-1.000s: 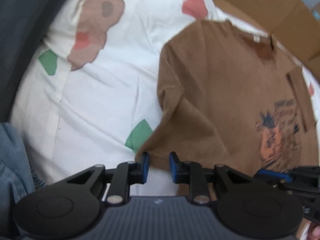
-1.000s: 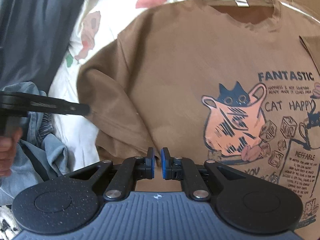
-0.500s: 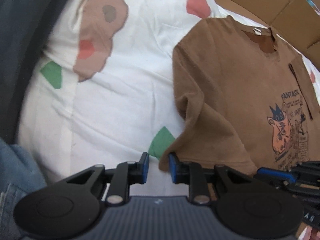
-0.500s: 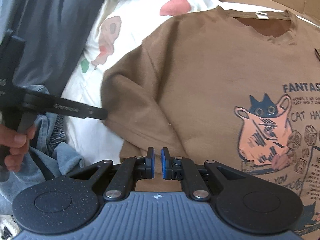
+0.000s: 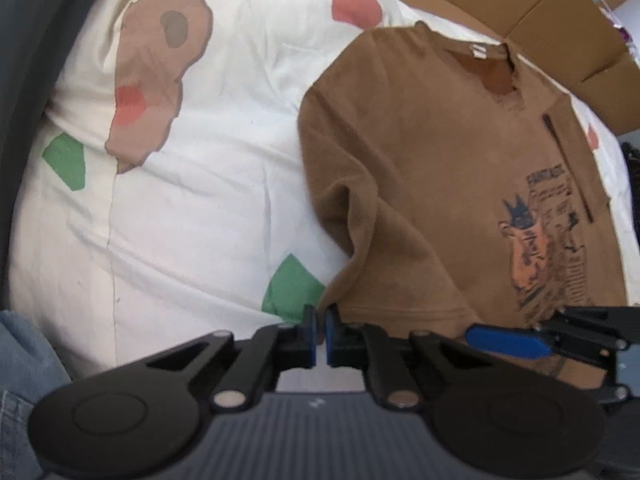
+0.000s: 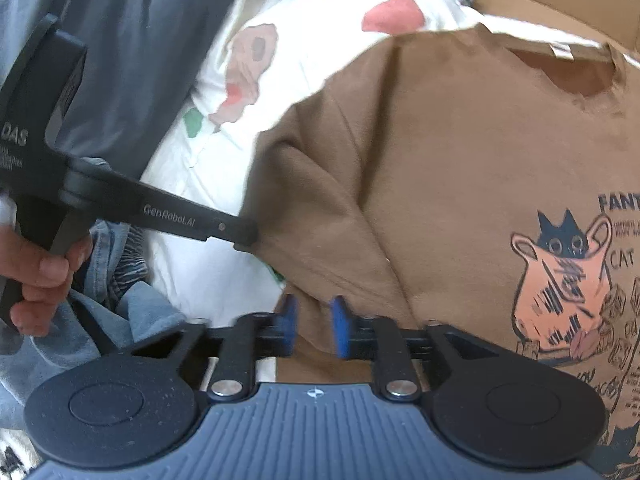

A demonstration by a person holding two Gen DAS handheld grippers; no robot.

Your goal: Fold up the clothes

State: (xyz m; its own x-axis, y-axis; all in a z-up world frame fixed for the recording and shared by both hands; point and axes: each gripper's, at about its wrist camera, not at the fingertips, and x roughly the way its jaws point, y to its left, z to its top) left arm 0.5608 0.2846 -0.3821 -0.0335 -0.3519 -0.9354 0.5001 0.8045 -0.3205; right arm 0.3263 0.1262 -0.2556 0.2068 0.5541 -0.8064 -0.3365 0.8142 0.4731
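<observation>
- The brown T-shirt (image 5: 440, 184) lies print side up on the white patterned bedding (image 5: 192, 216), collar away from you and hem toward you, so its long axis runs straight out from your tongs. Its far sleeve looks folded in over the chest as a narrow strip; the near sleeve (image 6: 320, 216) sags loose off the body toward your left.
- Your left gripper (image 5: 321, 334) has its blue pads nearly pressed together right at the cuff corner of that sleeve. The left view does not settle whether cloth sits between them; the right view shows its tip (image 6: 244, 236) touching the sleeve edge, so it looks pinched on fabric, as a judgement.
- Your right gripper (image 6: 313, 330) stands partly spread over the shirt's lower side edge, with brown cloth showing in the gap and nothing clamped.
- The relation that matters: the loose sleeve lies left of the body, and your left tongs are the nearer ones, so any fold of it travels rightward across the print.
- Only the right view shows your hand (image 6: 36, 276) on the left handle, the denim garment (image 6: 132, 304) below it and the readable cat print (image 6: 568, 280); only the left view shows the folded far sleeve and cardboard box (image 5: 512, 0) beyond.
</observation>
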